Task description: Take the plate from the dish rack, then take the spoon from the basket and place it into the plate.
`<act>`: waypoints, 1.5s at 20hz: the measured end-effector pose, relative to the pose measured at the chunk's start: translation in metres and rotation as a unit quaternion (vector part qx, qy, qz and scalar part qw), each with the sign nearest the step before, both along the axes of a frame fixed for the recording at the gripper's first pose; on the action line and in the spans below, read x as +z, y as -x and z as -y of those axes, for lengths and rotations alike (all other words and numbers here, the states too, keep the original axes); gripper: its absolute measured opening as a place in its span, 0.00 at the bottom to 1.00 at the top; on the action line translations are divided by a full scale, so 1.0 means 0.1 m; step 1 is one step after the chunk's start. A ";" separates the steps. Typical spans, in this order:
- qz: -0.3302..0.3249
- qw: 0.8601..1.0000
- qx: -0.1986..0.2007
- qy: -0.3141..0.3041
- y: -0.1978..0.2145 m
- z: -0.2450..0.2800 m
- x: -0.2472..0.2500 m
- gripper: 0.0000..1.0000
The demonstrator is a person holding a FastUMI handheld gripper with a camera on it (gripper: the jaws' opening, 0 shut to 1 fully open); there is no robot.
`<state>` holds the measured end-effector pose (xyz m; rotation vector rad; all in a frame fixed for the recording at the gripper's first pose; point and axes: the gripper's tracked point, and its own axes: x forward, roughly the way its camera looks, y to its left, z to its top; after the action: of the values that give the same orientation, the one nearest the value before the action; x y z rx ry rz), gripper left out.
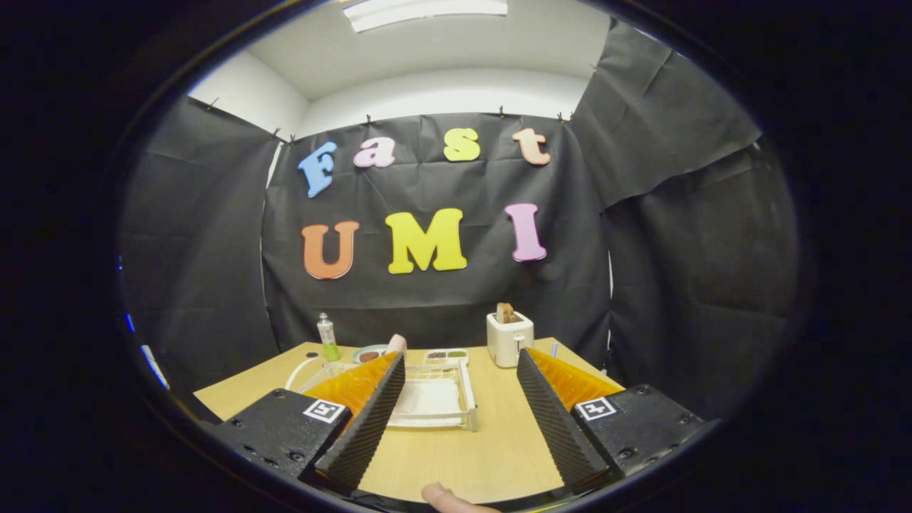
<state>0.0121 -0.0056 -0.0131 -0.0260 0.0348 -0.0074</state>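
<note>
My gripper hangs open above the wooden table, with nothing between its fingers. A white wire dish rack stands on the table just ahead, partly behind the left finger. A pink rounded edge rises above the left fingertip at the rack's far end; I cannot tell if it is the plate. A small blue tip pokes up behind the right finger; what it belongs to is hidden.
At the back of the table stand a white toaster holding a slice of bread, a small clear bottle, a little dish and a compartment tray. A white cable loops at the left. A person's fingertip shows below the fingers.
</note>
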 end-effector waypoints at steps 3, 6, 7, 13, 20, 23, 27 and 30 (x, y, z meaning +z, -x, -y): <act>-0.015 1.000 0.014 0.002 -0.25 -0.13 -0.04 1.00; -0.049 0.998 0.022 0.013 -0.65 -0.25 -0.10 1.00; -0.062 0.998 0.023 0.011 -0.79 -0.32 -0.13 1.00; -0.145 0.988 0.049 0.011 -1.73 -0.78 -0.15 1.00; -0.273 0.956 0.078 0.066 -2.44 -1.14 -0.45 1.00; -0.325 0.938 0.098 0.067 -2.67 -1.36 -0.54 1.00; -0.402 0.908 0.047 0.111 -2.90 -1.33 -0.70 0.91; -0.424 0.893 0.034 0.145 -3.02 -1.35 -0.74 0.75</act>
<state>0.3139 0.1296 -0.0875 -0.3312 0.9129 0.0694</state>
